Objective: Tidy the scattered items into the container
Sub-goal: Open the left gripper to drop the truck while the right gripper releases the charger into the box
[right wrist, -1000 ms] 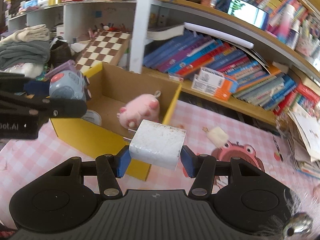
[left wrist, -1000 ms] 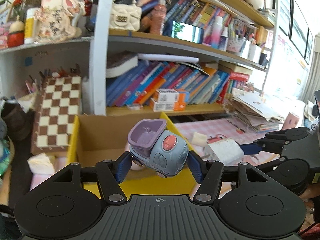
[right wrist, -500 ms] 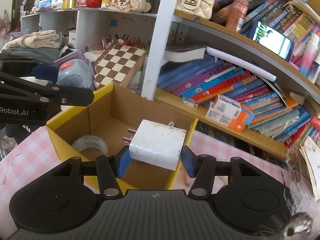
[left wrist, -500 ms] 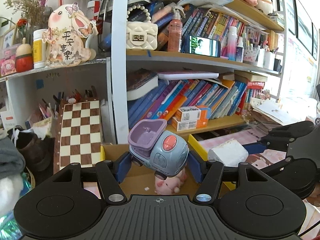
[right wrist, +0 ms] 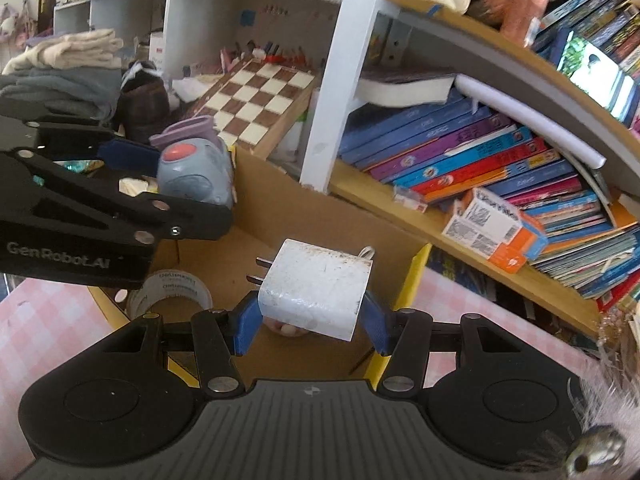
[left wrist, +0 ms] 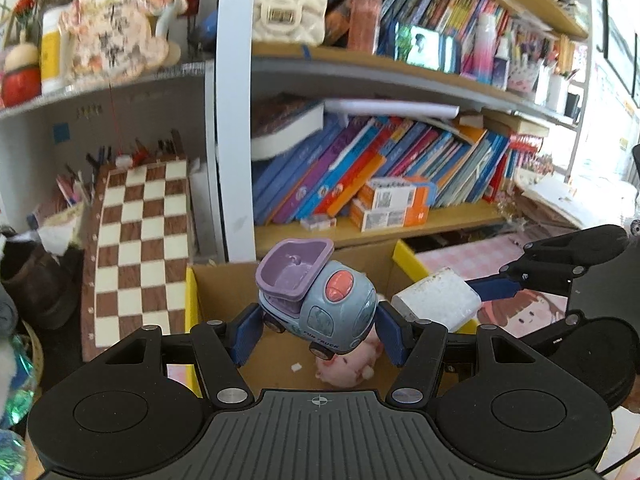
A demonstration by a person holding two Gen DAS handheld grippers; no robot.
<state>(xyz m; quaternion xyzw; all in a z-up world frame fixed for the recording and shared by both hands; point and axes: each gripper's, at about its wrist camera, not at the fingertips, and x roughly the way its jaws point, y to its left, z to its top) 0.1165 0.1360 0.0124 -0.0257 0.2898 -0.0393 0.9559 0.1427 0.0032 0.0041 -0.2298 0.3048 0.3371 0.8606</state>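
Between the jaws of the left gripper [left wrist: 318, 330] sits a toy truck [left wrist: 316, 300], clamped by its sides above the open cardboard box [right wrist: 280, 204]. The right gripper [right wrist: 310, 320] clenches a white plug [right wrist: 316, 290], also over the box. Below the jaws, a pink plush [left wrist: 348, 370] and a roll of tape [right wrist: 170, 292] already lie inside. Both carried items seem ready to be dropped in; any others left outside cannot be seen. The truck reads "FUN TRUCK", the left gripper "GenRobot.AI".
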